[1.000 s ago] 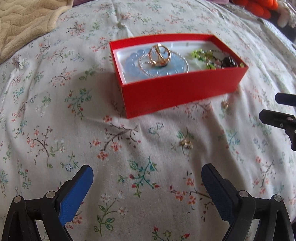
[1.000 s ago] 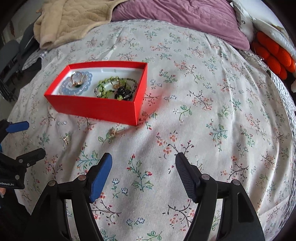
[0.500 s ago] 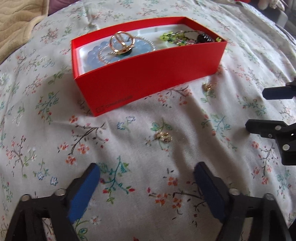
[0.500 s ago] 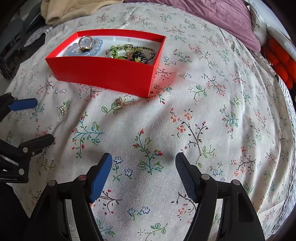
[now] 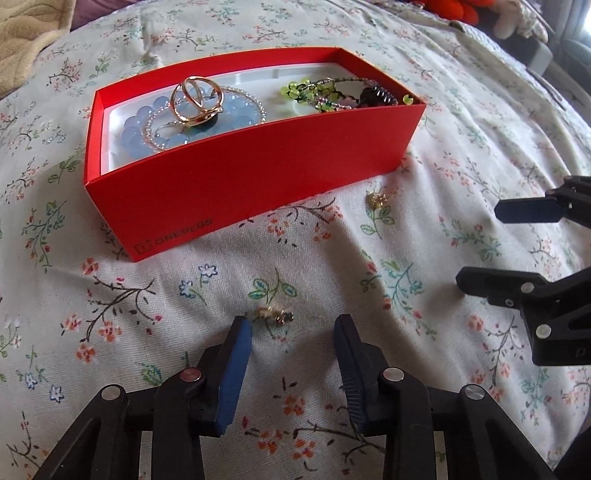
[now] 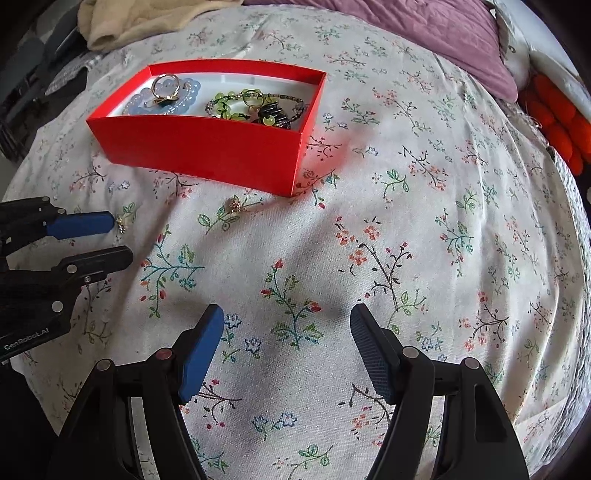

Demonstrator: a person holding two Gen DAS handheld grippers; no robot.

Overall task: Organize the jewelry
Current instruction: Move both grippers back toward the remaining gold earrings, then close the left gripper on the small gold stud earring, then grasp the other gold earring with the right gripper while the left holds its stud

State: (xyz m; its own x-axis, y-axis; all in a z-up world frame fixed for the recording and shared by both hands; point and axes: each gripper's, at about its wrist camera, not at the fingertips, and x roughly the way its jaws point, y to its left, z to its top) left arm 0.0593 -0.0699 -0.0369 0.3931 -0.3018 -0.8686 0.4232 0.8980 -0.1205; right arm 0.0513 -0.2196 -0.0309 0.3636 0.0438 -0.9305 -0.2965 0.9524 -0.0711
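The left gripper (image 5: 293, 325) sat low in the bottom centre of its own view, jaws parted at a middling width, empty, with a small gold earring (image 5: 275, 314) lying on the floral bedspread (image 5: 184, 295) just off the fingertips and nearer the left blue pad (image 5: 236, 354). From the right wrist view that same earring (image 6: 121, 222) showed at the mid-left edge, right at the tip of the left gripper's blue finger (image 6: 81, 224); whether the two touched could not be told.

Up in the upper half of the left view stood the red box (image 5: 258, 177), open-topped, resting on the bedspread. Inside, at its left end, a blue bead bracelet (image 5: 147, 129) lay with a large gold ring (image 5: 197, 101) on top of it. At its right end, a tangle of green beaded jewelry (image 5: 314, 92) sat with a dark piece (image 5: 376, 98) beside it.

A second gold earring (image 5: 376, 197) lay on the fabric just below the box's right front corner, well apart from both grippers; the right view caught it (image 6: 236, 205) in the centre-left, just under the box.

The right gripper (image 6: 286, 317) held at the bottom centre of its view, jaws spread wide, nothing between them, hovering over printed flowers. A purple pillow (image 6: 443, 33) filled the upper right.
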